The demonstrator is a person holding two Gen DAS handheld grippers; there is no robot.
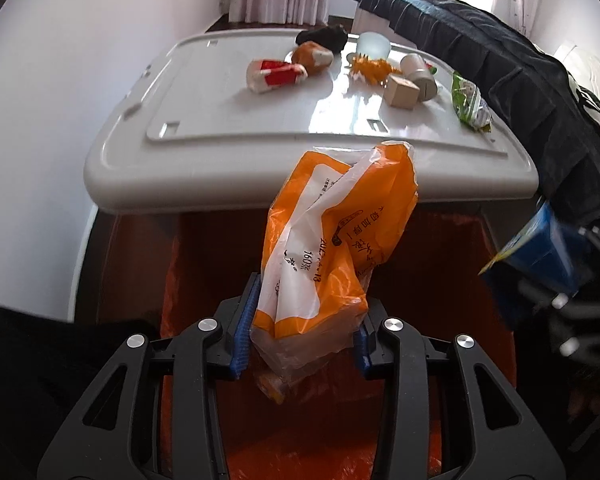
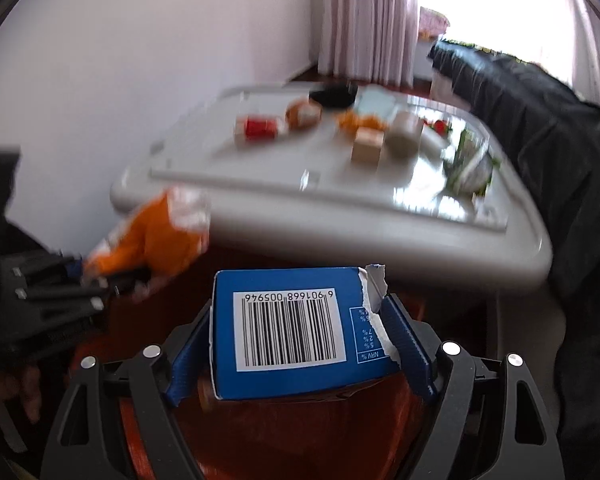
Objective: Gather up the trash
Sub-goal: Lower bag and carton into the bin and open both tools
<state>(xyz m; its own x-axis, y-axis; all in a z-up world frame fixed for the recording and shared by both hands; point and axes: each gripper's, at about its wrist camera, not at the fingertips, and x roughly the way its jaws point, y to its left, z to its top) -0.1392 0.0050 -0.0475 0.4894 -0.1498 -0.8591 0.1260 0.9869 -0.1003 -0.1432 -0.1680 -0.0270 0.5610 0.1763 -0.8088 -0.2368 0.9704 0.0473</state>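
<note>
My left gripper (image 1: 303, 330) is shut on a crumpled orange and white plastic wrapper (image 1: 332, 236), held above an orange-lined trash bin (image 1: 440, 264). My right gripper (image 2: 300, 344) is shut on a torn blue carton (image 2: 296, 332) with a barcode, also above the orange bin liner (image 2: 360, 420). The carton (image 1: 540, 256) shows at the right of the left wrist view; the wrapper (image 2: 156, 236) shows blurred at the left of the right wrist view. More trash lies on the white lid (image 1: 228, 120): a red and white cup (image 1: 274, 75), an orange-brown wad (image 1: 312, 55), a green packet (image 1: 470, 102).
On the lid also stand a wooden block (image 1: 400, 90), a small can (image 1: 420, 74), a pale cup (image 1: 374, 46), an orange spiky item (image 1: 370, 68) and a black object (image 1: 324, 36). Dark cloth (image 1: 520, 80) drapes along the right. A white wall is at the left.
</note>
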